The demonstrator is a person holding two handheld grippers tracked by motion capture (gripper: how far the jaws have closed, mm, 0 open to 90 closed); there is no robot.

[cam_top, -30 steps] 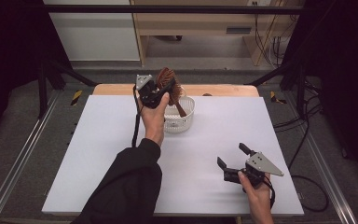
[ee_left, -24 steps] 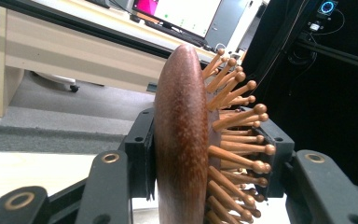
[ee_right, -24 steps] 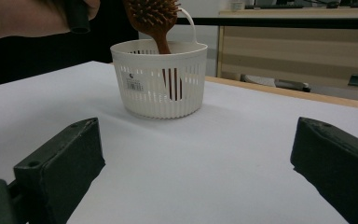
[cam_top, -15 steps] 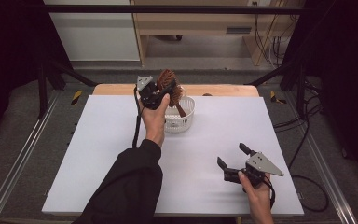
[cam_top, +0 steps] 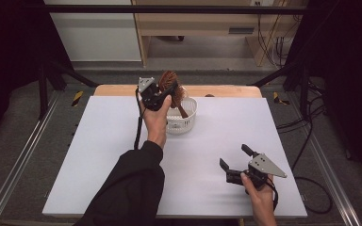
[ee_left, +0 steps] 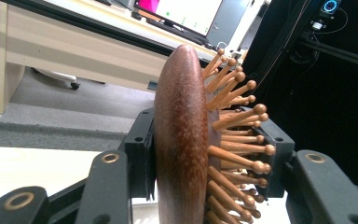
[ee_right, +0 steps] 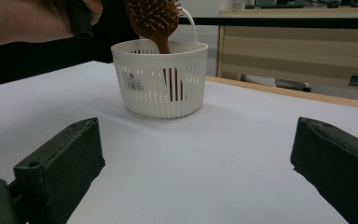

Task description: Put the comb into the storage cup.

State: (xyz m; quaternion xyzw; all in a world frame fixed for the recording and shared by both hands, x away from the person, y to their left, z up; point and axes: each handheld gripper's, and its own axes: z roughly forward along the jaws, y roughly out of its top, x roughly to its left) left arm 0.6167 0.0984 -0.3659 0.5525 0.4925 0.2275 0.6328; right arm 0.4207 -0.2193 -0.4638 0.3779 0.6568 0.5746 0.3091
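Hairbrush [cam_top: 171,84] is clamped by its head in the left gripper [cam_top: 162,92]; in the left gripper view one pad presses the wooden back, the other the bristle side. Brush is roughly upright, handle pointing down inside the white slotted basket [cam_top: 181,117] at the far middle of the table [cam_top: 99,150]. Right gripper [cam_top: 235,162] sits low over the near right of the table, well apart from the basket, jaws spread wide with nothing between them.
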